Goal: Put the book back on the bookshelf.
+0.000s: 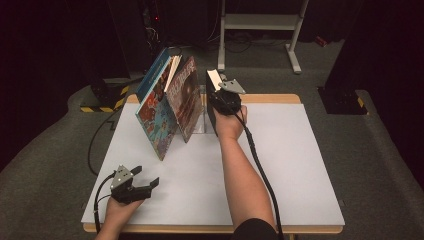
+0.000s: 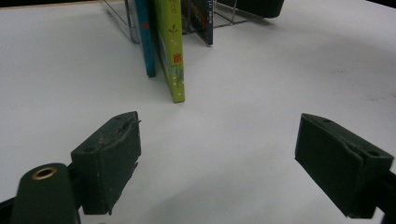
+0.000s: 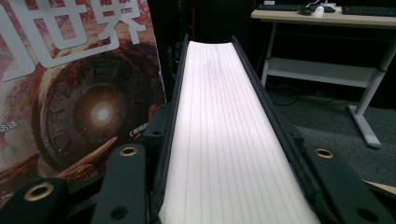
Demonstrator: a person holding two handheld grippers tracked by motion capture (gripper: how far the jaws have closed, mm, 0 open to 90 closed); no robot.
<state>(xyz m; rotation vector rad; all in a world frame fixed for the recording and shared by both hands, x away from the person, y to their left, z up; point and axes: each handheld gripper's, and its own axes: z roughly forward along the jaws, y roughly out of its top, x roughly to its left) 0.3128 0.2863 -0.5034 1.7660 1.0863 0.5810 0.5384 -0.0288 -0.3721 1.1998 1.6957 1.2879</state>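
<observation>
Left tool (image 1: 142, 184) hovers low over the near left part of the white worktop (image 1: 280, 165), its jaws spread wide with nothing between them. In the left gripper view the two dark pads (image 2: 109, 158) stand far apart over bare white surface, and the books stand well ahead of them.

Farther back and to the right of that tool, a row of books stands in a clear wire-and-acrylic rack (image 1: 200, 122) at the back of the worktop. The leftmost is a blue-covered book (image 1: 151, 75) that leans left. Next to it a large picture book with a busy blue and red cover (image 1: 159, 120) leans the same way; it reaches farthest toward the person. In the left gripper view a yellow-green spine (image 2: 172, 51) stands just right of a blue spine (image 2: 145, 37). Right of these a reddish-brown book with large white characters on its cover (image 1: 186, 97) leans against them.

Right tool (image 1: 220, 80), held in the person's right hand (image 1: 229, 122), is closed on the black-covered book (image 1: 212, 107), which stands upright at the right end of the row, just beside the reddish-brown book. In the right gripper view the black-covered book's white page edge (image 3: 224, 140) runs up between the two jaws, which press on the dark covers at either side, and the reddish-brown cover (image 3: 79, 93) stands close at the left. A black cable (image 1: 260, 170) trails from this tool along the forearm.
</observation>
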